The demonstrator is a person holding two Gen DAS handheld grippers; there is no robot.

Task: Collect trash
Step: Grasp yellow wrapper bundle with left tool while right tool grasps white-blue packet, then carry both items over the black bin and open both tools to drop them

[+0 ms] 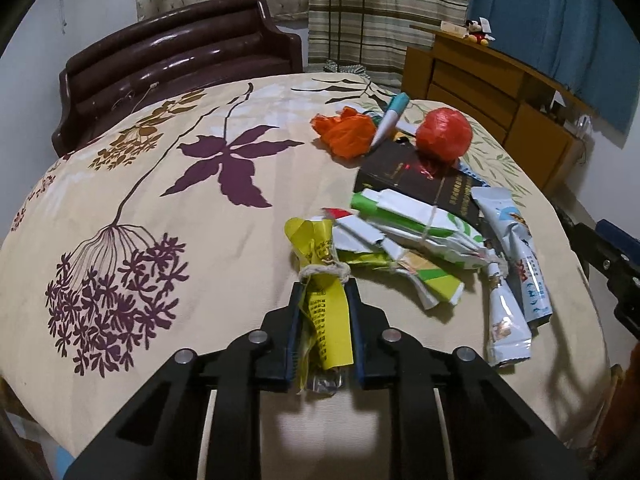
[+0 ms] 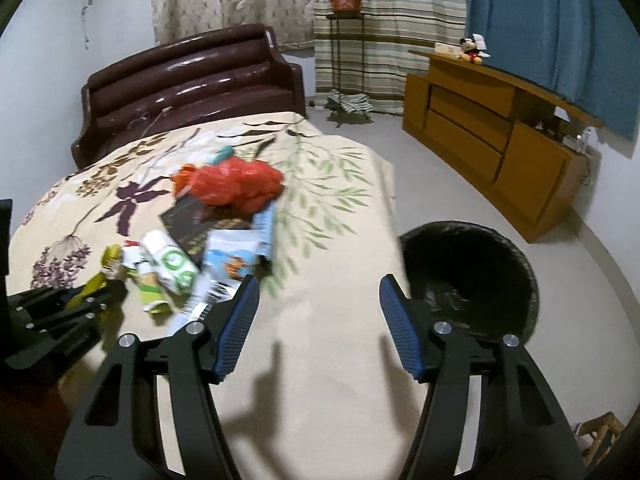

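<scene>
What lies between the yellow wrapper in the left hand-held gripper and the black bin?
The yellow wrapper is clamped in the left hand-held gripper. The packet pile and right hand-held gripper sit between it and the black bin.

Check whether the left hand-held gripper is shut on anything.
Shut. The left hand-held gripper has both pads pressed against the yellow wrapper tied with string, on the bed.

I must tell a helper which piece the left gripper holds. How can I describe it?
Look at the trash pile on the bed. At its near end lies a yellow wrapper tied with twine, clamped in the left gripper. Its neighbours are white and green.
</scene>
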